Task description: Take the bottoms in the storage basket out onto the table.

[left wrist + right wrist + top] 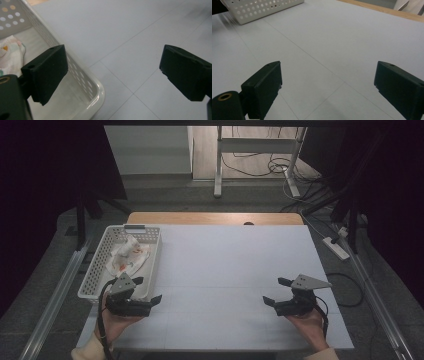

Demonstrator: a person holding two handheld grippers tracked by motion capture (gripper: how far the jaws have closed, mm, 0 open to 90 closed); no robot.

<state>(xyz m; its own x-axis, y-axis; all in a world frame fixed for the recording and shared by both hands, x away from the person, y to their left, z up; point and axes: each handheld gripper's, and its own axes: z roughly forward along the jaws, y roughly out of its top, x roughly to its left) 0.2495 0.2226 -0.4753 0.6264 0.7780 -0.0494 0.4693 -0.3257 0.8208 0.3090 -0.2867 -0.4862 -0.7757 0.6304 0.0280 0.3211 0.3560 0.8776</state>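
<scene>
The basket at the left of the high view is white with lots of little round holes. The cloth inside it is white with orange and red spots. The table is pale grey with thin lines. Both grippers, left and right, are black.

A white table; beyond it, cables on the floor.

Cloth cut by left edge; basket cropped at top.
</scene>
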